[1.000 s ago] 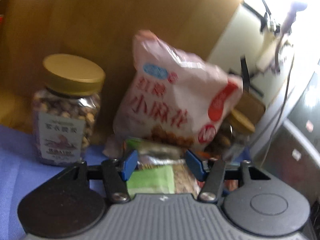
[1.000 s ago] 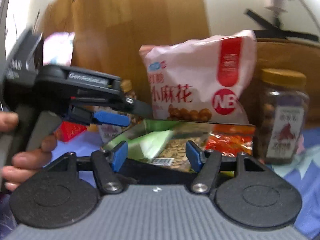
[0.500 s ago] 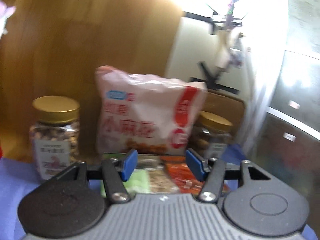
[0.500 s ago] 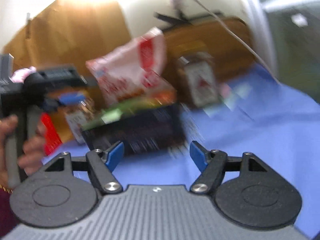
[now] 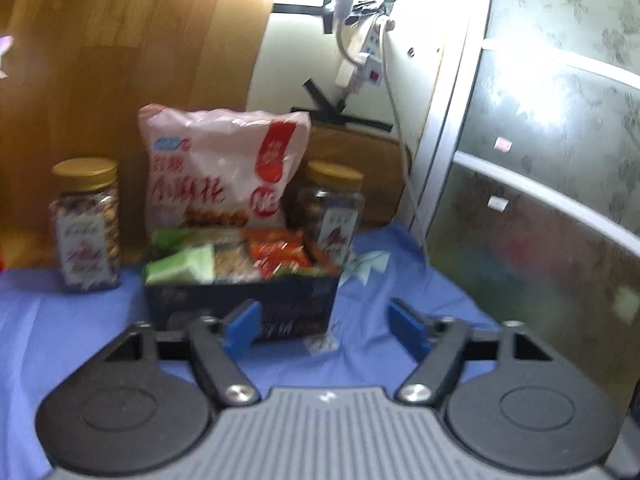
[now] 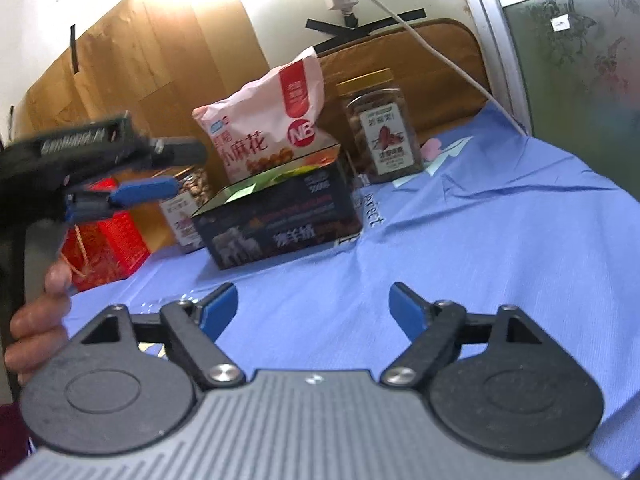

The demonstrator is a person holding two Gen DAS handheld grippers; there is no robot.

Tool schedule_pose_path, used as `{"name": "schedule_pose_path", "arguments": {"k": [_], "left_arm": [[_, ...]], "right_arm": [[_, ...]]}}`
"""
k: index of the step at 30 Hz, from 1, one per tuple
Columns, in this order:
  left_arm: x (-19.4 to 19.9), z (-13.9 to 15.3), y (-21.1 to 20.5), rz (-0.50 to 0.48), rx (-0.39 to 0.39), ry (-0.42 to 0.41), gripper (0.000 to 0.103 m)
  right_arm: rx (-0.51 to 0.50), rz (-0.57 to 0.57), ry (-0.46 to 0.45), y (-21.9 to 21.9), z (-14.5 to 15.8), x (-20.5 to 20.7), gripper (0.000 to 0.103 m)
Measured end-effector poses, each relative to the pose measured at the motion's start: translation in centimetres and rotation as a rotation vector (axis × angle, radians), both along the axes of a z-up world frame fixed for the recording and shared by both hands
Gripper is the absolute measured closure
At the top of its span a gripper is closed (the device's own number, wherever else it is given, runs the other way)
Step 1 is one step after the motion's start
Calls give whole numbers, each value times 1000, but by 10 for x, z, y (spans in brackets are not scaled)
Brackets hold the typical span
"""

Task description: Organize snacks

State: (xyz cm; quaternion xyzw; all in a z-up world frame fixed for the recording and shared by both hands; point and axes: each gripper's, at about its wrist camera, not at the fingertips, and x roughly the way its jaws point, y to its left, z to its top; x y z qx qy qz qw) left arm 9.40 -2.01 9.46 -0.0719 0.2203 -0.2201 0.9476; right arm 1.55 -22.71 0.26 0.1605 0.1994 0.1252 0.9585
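Note:
A dark open box holds several snack packs, among them a green pack and a red pack. It sits on the blue cloth. Behind it a pink bag leans between two gold-lidded jars. My left gripper is short of the box, its jaws opening with nothing between them. In the right wrist view the box lies ahead, apart from my right gripper, whose jaws are also opening and empty. The left gripper hovers left of the box.
A red carton stands left of the box. A white cable runs down from a wall socket to the cloth's far right corner. A frosted glass door closes off the right. A hand grips the left tool.
Both grippers have drawn back from the box and spread their jaws wider. The box, close between the fingers before, now rests farther off on the cloth.

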Motion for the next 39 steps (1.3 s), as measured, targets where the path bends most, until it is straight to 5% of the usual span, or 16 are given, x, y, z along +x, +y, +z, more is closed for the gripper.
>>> {"name": "schedule_pose_path", "arguments": {"k": [13, 21, 39], "left_arm": [[-75, -27, 24, 262, -18, 12, 3], [-98, -30, 3, 287, 153, 45, 1], [-117, -45, -4, 429, 295, 115, 0]], "right_arm": [[34, 93, -13, 11, -6, -34, 12], [43, 103, -38, 13, -4, -55, 6], [59, 69, -36, 12, -16, -75, 3]]}}
